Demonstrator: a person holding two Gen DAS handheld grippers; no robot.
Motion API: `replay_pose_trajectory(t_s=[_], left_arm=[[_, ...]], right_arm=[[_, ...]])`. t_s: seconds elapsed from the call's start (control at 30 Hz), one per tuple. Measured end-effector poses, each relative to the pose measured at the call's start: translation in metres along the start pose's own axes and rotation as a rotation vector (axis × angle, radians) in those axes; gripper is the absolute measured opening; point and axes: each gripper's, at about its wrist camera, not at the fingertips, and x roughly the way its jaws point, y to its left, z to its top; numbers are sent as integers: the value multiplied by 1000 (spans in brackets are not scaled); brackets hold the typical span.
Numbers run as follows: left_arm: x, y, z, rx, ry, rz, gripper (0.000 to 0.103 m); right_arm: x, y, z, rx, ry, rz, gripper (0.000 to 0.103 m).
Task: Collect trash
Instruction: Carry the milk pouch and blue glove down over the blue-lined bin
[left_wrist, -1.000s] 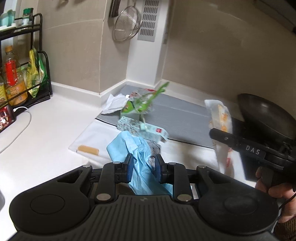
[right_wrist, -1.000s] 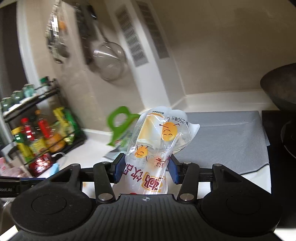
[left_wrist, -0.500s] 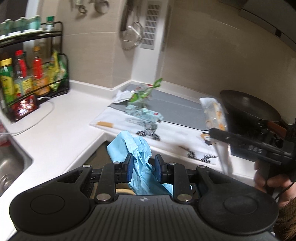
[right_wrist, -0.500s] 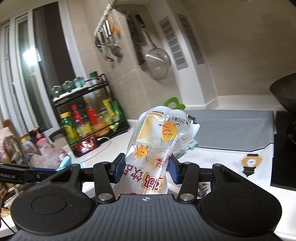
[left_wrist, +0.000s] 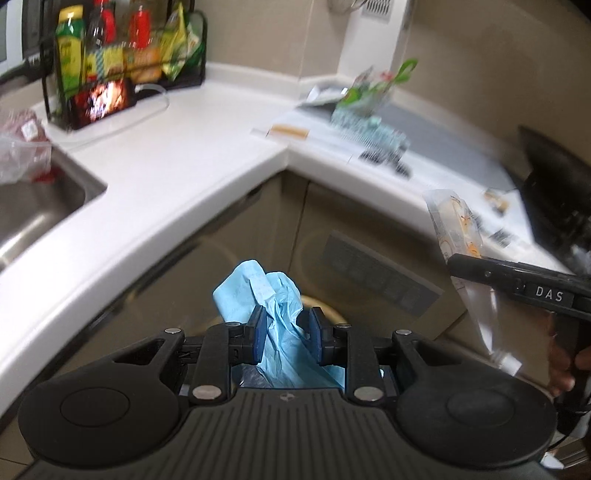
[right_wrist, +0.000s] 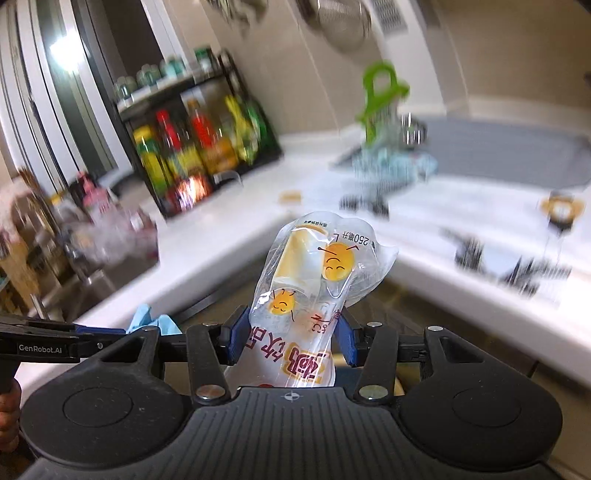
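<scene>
My left gripper (left_wrist: 286, 338) is shut on a crumpled blue wrapper (left_wrist: 266, 295), held in front of the counter's inner corner, above the floor. A pale round rim (left_wrist: 332, 314) shows just beyond the pads; what it is I cannot tell. My right gripper (right_wrist: 291, 341) is shut on a clear plastic pouch (right_wrist: 317, 273) with yellow smiley faces and red lettering. The same pouch (left_wrist: 456, 225) hangs at the right of the left wrist view, in the right gripper (left_wrist: 476, 271). More trash (left_wrist: 365, 110), green and teal packaging, lies blurred on the counter by the grey mat.
An L-shaped white counter (left_wrist: 177, 155) wraps around both grippers, with beige cabinet fronts (left_wrist: 280, 225) below. A steel sink (left_wrist: 33, 206) is at left, a black rack of bottles (left_wrist: 122, 55) behind it, a black wok (left_wrist: 554, 184) at right. A hand (left_wrist: 565, 369) grips the right tool.
Both grippers have pulled back from the counter and sunk below its edge, each keeping its load. The views now look at the cabinet fronts; the sink has come into sight.
</scene>
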Motion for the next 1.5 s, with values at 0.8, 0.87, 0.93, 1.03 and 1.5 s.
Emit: replay_pose_trajectory(t_s=[0.8, 0.87, 0.93, 1.03, 1.5], left_arm=[[-113, 3, 57, 102, -178, 54, 27], [-124, 0, 65, 112, -196, 44, 27], [-129, -3, 67, 118, -206, 37, 27], [-116, -3, 61, 99, -186, 13, 27], [67, 15, 7, -37, 11, 11, 27]], right_arm=[[-50, 39, 64, -27, -98, 152, 52], [-61, 42, 74, -11, -128, 190, 53], [-68, 43, 78, -12, -161, 207, 53], [-56, 41, 73, -19, -145, 180, 53], [84, -6, -19, 36, 168, -33, 53]])
